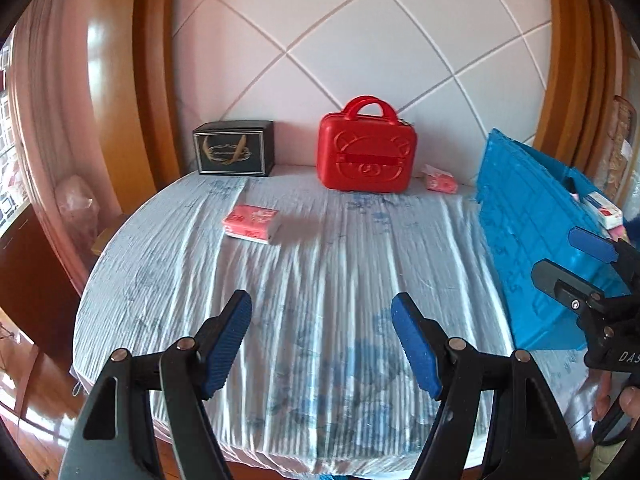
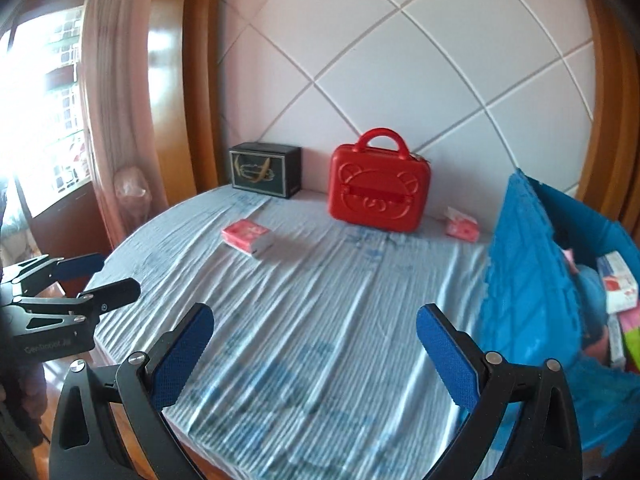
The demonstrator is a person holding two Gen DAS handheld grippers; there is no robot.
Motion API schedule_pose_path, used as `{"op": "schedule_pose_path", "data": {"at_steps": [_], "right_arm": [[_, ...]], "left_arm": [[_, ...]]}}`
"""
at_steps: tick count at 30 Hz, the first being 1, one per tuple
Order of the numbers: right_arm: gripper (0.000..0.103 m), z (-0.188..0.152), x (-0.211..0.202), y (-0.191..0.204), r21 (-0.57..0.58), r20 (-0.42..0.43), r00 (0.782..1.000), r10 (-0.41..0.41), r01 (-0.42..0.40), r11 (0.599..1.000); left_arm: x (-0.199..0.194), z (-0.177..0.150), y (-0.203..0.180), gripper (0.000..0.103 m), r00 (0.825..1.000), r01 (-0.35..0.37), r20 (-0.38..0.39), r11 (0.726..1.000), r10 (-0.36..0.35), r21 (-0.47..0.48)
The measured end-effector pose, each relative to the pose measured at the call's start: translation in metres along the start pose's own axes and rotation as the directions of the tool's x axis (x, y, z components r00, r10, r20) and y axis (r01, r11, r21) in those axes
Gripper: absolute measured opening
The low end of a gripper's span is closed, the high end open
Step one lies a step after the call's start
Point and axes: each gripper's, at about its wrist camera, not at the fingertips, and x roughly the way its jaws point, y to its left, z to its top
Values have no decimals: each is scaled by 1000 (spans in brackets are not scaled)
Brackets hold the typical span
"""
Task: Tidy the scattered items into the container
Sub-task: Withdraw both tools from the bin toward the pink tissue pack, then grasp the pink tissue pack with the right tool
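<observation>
Still far off, the pink pack [image 1: 251, 224] lay at eleven o'clock, long side pointing toward three, nearer the left tongs [image 1: 320, 344], and both left and right tongs [image 2: 316, 356] were wide open and empty.

Two pink tissue packs [image 1: 251, 223] [image 1: 441, 181], one red case [image 1: 366, 151], one black box [image 1: 233, 148], one blue container [image 1: 532, 216].

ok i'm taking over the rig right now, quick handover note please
Left gripper: open, empty, above the tablecloth.
Right gripper: open, empty, beside the blue bin.
Done: several packs already lie inside the bin.
Left: pink tissue pack mid-table, left of the red bear case; a second pink tissue pack between the case and the bin.
The black box stands at the back.
</observation>
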Motion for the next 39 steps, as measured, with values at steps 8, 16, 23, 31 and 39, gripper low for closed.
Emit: {"op": "schedule_pose_path", "data": {"at_steps": [8,16,23,31,39], "right_arm": [[103,38,104,24,26,-35,992,124,-123,992],[103,59,183,65,26,-115,985,126,-124,992],[103,69,257,98,134,-169,985,25,-2,991],[103,58,373,116,288,-266,964,22,58,956],[103,30,472,117,185,-337,941,-23,90,979]], "left_arm": [[57,29,72,72,986,-163,-47,986,162,-32],[123,59,143,72,985,-147,-88,989,146,-1],[215,93,205,72,991,-4,-129,986,26,167],[354,87,235,72,969,155,-230,950,-92,272],[441,60,215,72,933,308,-294,884,-208,351]]}}
